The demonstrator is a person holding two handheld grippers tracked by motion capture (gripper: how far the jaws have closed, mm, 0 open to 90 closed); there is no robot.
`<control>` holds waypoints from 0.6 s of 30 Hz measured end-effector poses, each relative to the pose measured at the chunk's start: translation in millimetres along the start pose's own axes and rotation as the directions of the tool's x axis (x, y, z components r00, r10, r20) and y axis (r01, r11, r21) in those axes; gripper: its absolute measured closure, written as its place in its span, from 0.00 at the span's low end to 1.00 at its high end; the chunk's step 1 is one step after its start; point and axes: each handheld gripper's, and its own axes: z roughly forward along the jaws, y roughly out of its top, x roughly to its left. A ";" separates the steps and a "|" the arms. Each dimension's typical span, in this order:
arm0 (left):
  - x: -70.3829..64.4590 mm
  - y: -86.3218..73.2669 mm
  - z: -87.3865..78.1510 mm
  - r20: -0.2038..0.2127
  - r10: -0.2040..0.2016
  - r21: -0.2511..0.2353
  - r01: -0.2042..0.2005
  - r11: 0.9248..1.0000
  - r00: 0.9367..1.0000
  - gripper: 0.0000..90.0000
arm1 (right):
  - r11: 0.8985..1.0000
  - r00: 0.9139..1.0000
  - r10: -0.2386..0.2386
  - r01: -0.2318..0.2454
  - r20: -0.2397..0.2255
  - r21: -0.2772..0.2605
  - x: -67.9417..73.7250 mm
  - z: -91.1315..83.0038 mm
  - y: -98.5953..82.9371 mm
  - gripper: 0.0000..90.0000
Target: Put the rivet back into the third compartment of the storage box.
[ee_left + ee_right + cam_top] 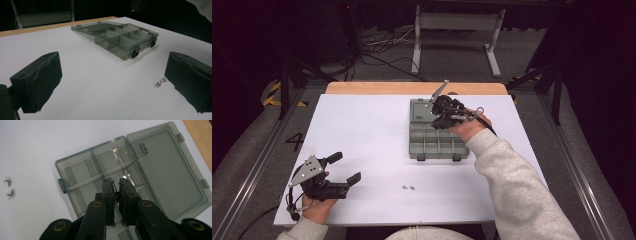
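Right gripper view, right tool point(116, 192) pinching small part point(115, 193)

Right gripper view. Right gripper point(116, 185) hangs over the grey compartment box point(75, 172), its jaws nearly closed with a narrow gap between them. A thin dark sliver sits in that gap; possibly a small part pinched there, but the view is too dim to tell. The box lies open on the white table sheet point(32, 142), dividers visible inside, compartments look bare. Its lid point(170, 170) is folded flat beside the base, with a small printed mark near one corner. Two small metal screws point(7, 187) lie on the sheet, close together, well apart from the box. A wooden table edge point(200, 135) shows beyond the lid.
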 end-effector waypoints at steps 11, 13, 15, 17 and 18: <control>0.5 -0.3 -0.4 -0.001 -0.002 0.000 0.002 1.000 1.000 0.02 | 0.994 0.997 0.080 -0.082 0.022 0.072 -20.6 24.8 -14.0 0.92; 0.6 -0.3 -0.6 -0.001 -0.003 0.001 0.003 1.000 1.000 0.02 | 0.992 0.995 0.096 -0.097 0.026 0.081 -24.2 30.3 -18.0 0.92; 0.9 -0.4 -0.6 -0.002 0.000 0.003 0.000 1.000 1.000 0.02 | 0.989 0.993 0.113 -0.115 0.025 0.089 -26.3 35.0 -21.3 0.92; 0.9 -0.3 -0.5 -0.001 -0.001 0.003 0.001 1.000 1.000 0.02 | 0.988 0.992 0.122 -0.124 0.025 0.092 -28.7 40.3 -24.9 0.92; 0.9 -0.3 -0.4 -0.001 -0.001 0.003 0.001 1.000 1.000 0.02 | 0.988 0.992 0.124 -0.126 0.022 0.094 -29.3 42.1 -25.9 0.92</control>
